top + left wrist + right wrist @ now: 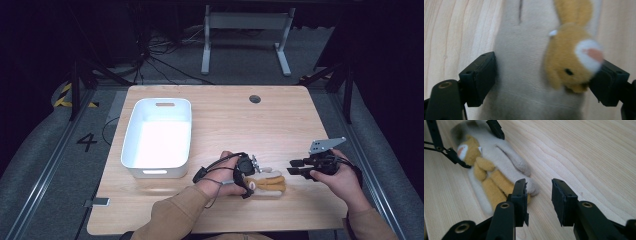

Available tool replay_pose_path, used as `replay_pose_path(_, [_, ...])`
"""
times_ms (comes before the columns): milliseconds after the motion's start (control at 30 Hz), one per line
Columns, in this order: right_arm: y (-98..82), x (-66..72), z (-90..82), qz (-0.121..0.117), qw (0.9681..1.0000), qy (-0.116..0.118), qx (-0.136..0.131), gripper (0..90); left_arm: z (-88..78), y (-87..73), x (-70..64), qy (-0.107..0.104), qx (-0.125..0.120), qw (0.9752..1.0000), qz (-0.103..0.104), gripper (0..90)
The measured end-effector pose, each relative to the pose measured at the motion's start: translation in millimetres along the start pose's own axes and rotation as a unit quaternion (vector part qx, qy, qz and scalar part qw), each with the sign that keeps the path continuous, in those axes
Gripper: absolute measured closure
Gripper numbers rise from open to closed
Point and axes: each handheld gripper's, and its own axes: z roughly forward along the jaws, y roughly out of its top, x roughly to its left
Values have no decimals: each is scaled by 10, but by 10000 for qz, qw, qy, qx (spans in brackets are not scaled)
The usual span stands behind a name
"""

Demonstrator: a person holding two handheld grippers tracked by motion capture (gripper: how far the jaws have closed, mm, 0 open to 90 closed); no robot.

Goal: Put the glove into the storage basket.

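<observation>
A pale wooden counter (225,125) seen from above, with a person's two forearms coming in from the near edge, each hand holding a two-jaw tool.

A soft toy (267,182), cream and golden-yellow with a small animal face, lies flat on the counter near the near edge, a little right of centre. The left tool (247,176) is over the toy's head end. In the left gripper view its black jaws sit on either side of the toy (536,65), one against the cream body and the other against the golden head. They appear to press on it, so the toy looks pinched, though it rests on the wood and is not lifted.

The right tool (298,167) hangs just to the right of the toy, apart from it. Its jaws stand spread with nothing between them; in the right gripper view the toy's foot end (496,177) lies beyond them.

A white bin (157,137) stands empty on the left side of the counter, well apart from the toy.

Judged from this, the work is at an early stage: the toy is gripped, but lifting it and carrying it across, probably to the bin, is left to do.
</observation>
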Motion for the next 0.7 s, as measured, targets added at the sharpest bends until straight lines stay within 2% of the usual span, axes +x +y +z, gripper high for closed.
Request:
replay_pose_path(433, [2, 10, 7, 4, 10000, 39, -23, 629, 20, 1, -21, -70, 121, 9999, 94, 152])
replay_pose_path(700, [-3, 6, 25, 15, 10000, 74, -15, 628, 60, 27, -21, 17, 179, 9997, 136, 126])
